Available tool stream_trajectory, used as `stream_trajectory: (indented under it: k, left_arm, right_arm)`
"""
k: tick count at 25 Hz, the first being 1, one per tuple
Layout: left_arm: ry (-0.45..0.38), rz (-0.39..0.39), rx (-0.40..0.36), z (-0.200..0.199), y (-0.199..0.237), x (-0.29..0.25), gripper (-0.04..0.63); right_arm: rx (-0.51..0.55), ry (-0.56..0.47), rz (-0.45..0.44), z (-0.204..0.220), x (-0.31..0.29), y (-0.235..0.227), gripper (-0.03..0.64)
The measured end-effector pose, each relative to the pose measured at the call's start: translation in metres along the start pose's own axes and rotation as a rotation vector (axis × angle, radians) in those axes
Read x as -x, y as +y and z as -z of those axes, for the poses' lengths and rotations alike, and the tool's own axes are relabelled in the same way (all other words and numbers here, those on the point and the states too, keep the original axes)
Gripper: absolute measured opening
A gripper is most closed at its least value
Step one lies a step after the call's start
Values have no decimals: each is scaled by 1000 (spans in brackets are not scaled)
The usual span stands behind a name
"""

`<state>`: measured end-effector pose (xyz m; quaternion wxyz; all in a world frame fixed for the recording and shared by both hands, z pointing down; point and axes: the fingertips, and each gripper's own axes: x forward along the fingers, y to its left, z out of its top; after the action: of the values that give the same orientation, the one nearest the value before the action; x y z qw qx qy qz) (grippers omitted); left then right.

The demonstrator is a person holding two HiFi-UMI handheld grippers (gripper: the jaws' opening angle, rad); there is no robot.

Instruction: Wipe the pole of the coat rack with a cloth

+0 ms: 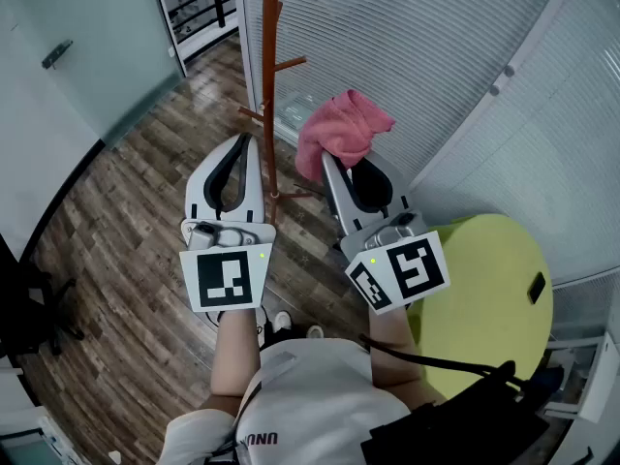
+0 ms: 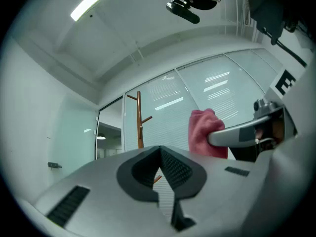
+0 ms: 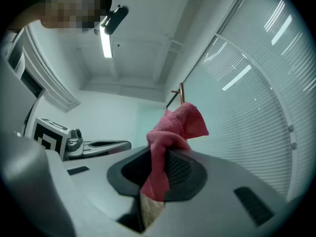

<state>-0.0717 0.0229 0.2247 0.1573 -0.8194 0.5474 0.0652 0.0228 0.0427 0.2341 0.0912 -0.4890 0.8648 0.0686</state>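
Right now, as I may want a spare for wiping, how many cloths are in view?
1: a pink cloth, pinched in the right claw, beside the coat rack pole. The left claw is shut on nothing. Others could lie outside the pictures.

The left gripper [image 1: 244,141] and the right gripper [image 1: 329,168] are pale grey with black pads inside. Each has a cube [image 1: 225,277] with black and white squares and a tiny green light. The person wears a white T-shirt [image 1: 310,395] with short sleeves. A black cable [image 1: 436,361] lies beside it.
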Motion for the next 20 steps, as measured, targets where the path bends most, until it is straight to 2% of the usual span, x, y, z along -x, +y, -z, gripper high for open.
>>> stream_trajectory:
  k: [20]
  left_arm:
    - [17, 13, 24, 9, 4, -3, 12]
  right_arm:
    - [-8, 18, 10, 11, -8, -1, 74]
